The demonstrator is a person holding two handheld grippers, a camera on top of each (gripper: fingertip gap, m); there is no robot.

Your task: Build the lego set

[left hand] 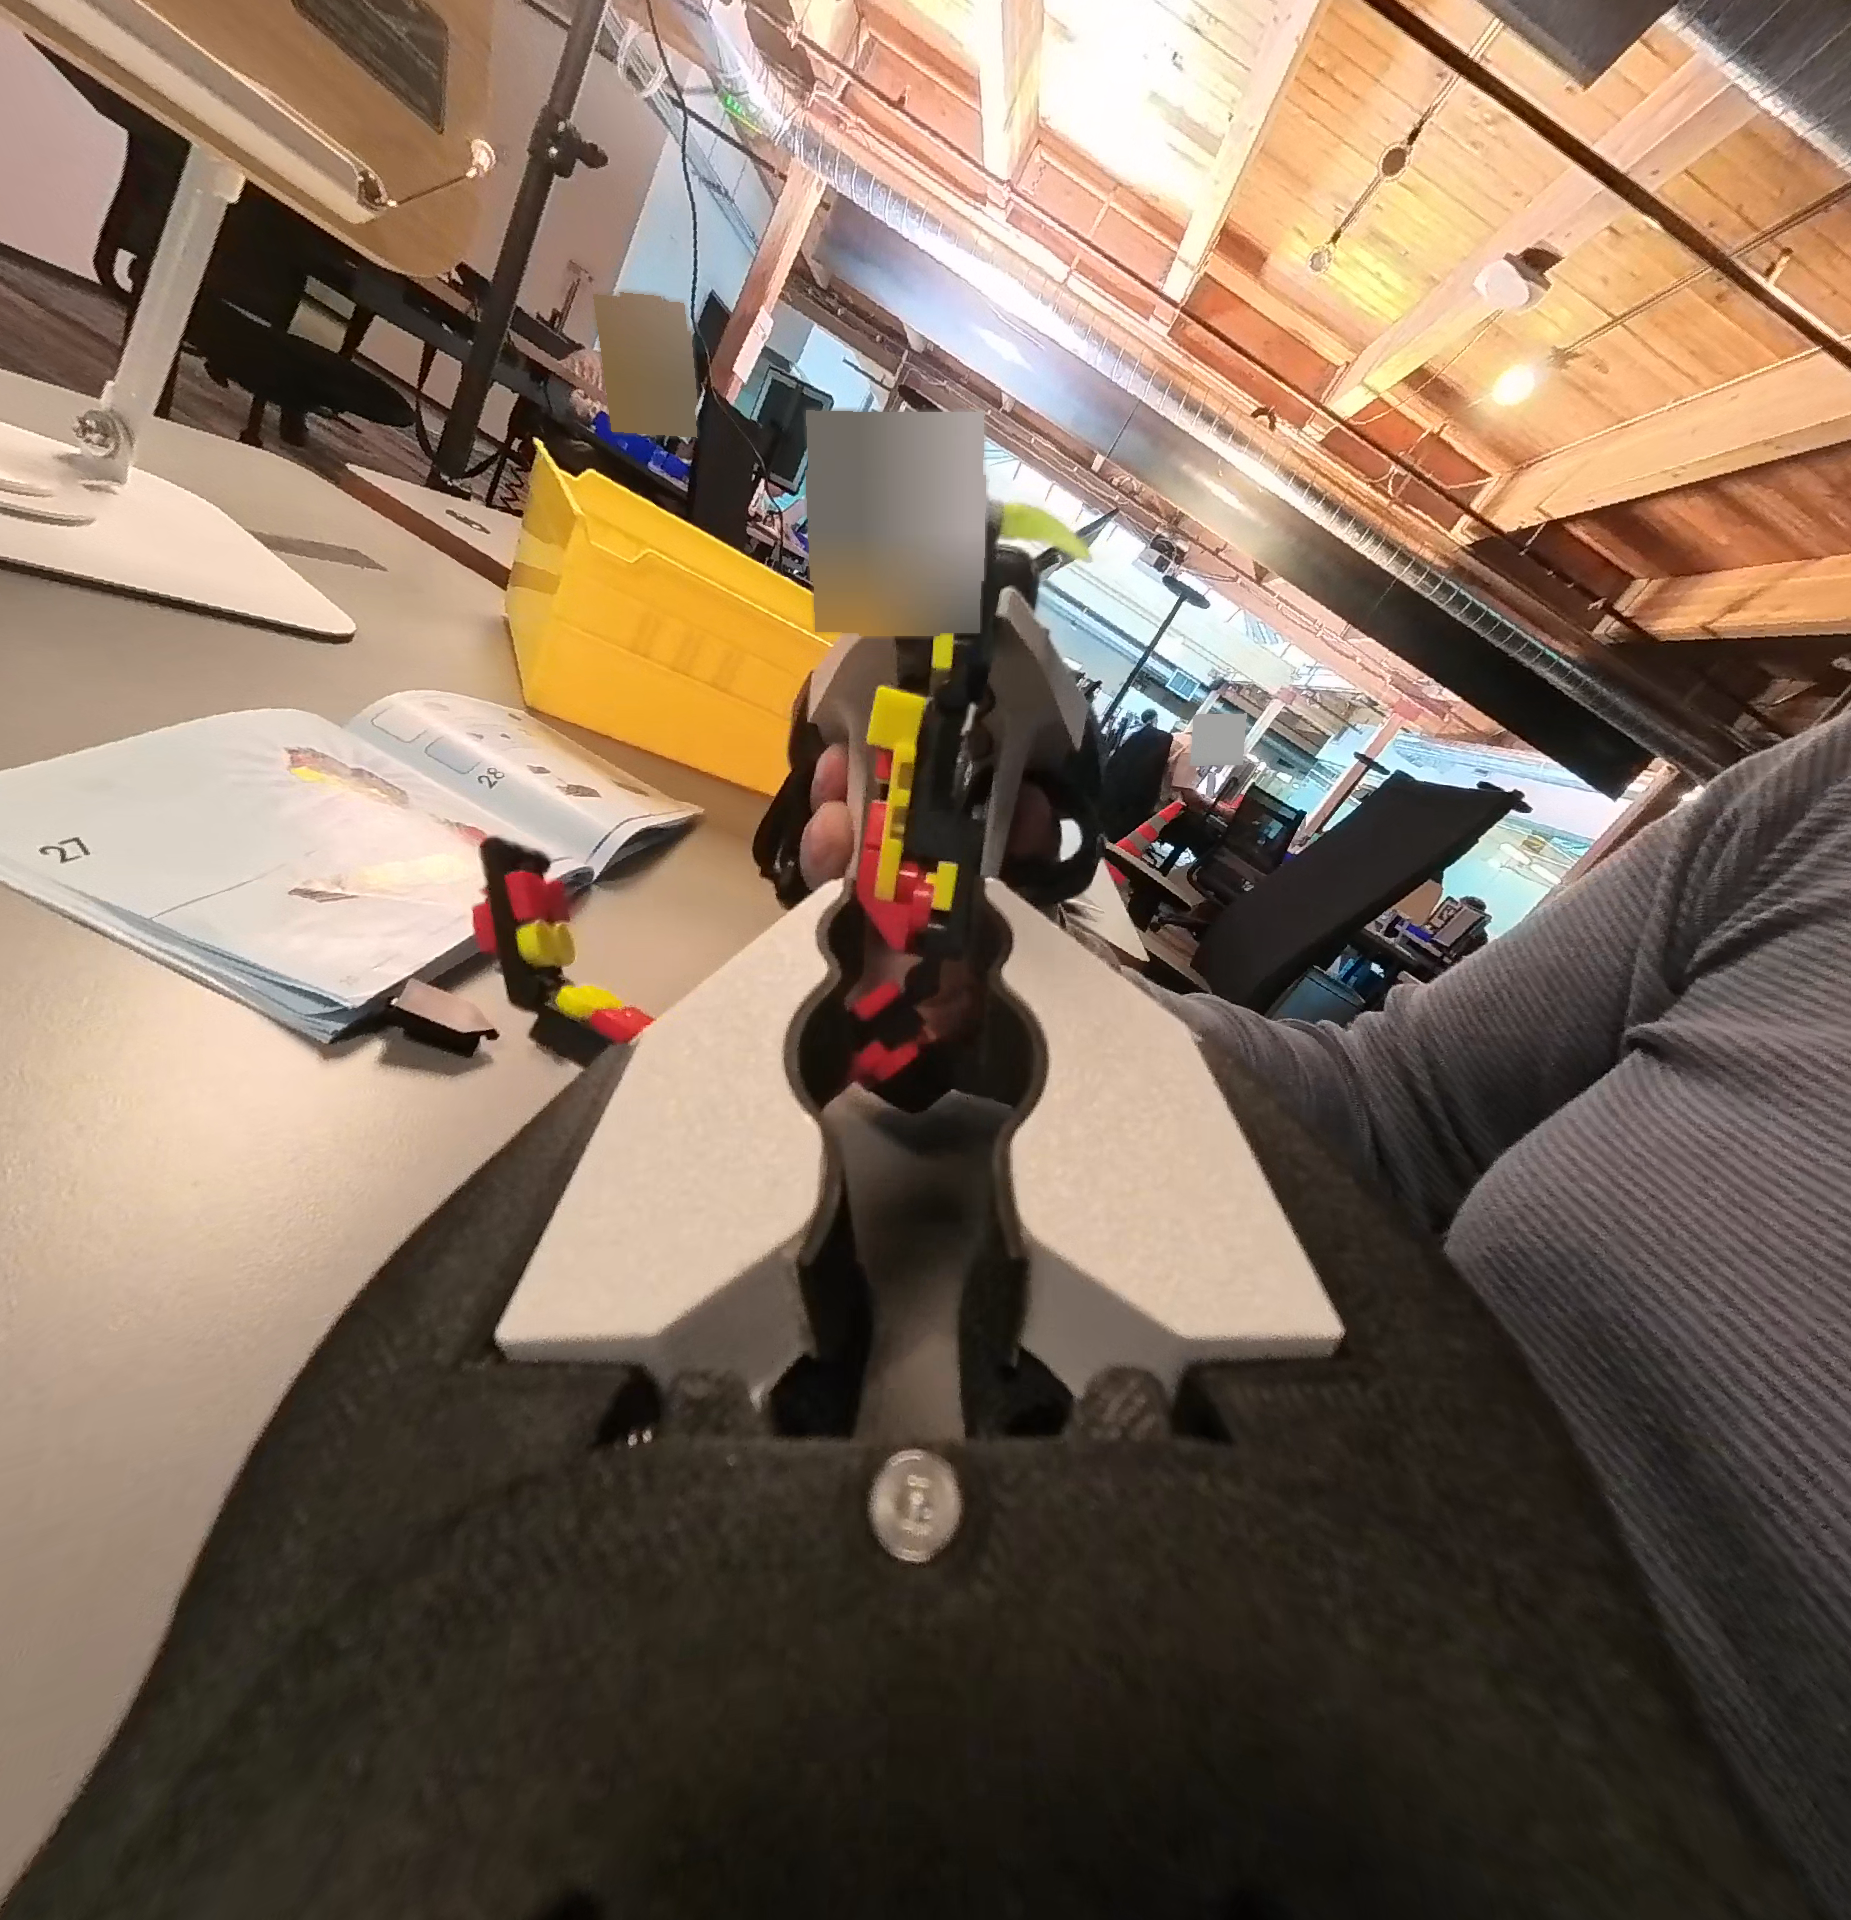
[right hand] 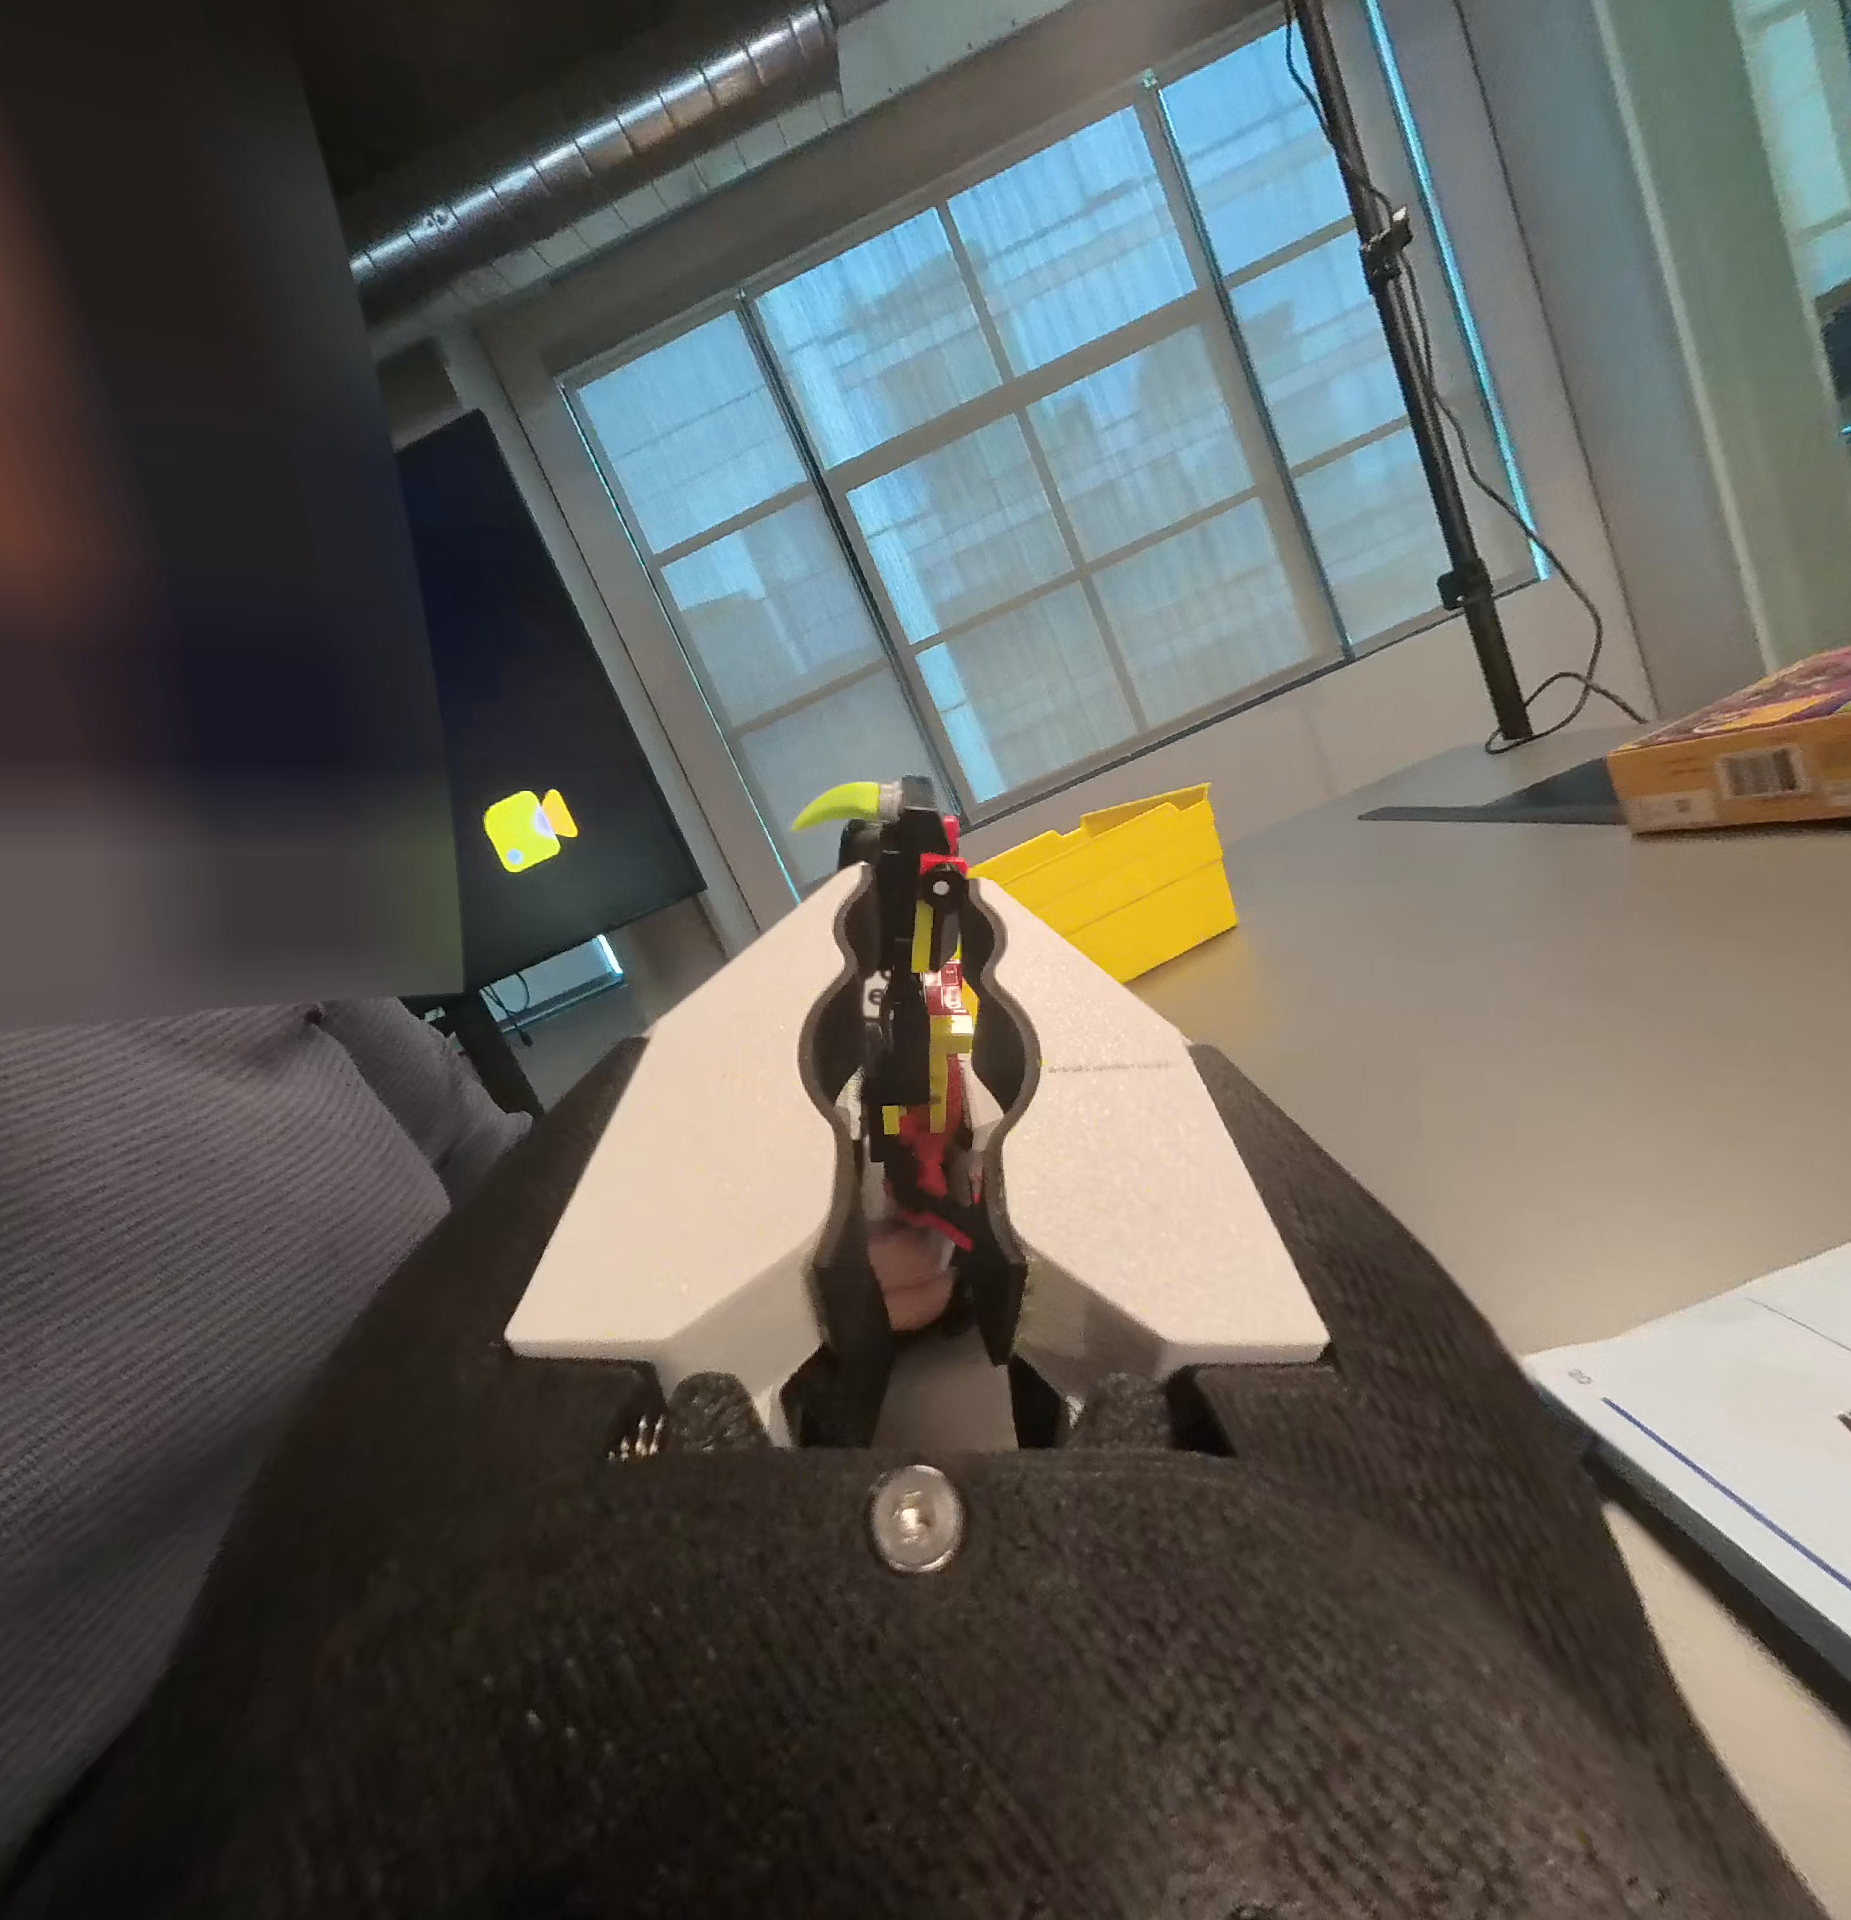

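On the counter [left hand: 173,1195] to my left lie an open instruction booklet [left hand: 277,831], a small black piece [left hand: 438,1013] and a separate red, yellow and black sub-assembly [left hand: 542,935], with a yellow bin [left hand: 640,644] behind. My left tool [left hand: 916,894] is closed on the lower end of the long lego model [left hand: 916,810], held in mid-air. My right tool [right hand: 916,894] is closed on the same model from the opposite end.

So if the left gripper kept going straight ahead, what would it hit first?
The right gripper, most likely. It faces the left gripper from the far end of the red, yellow and black lego assembly that both hold. Depth is unclear.
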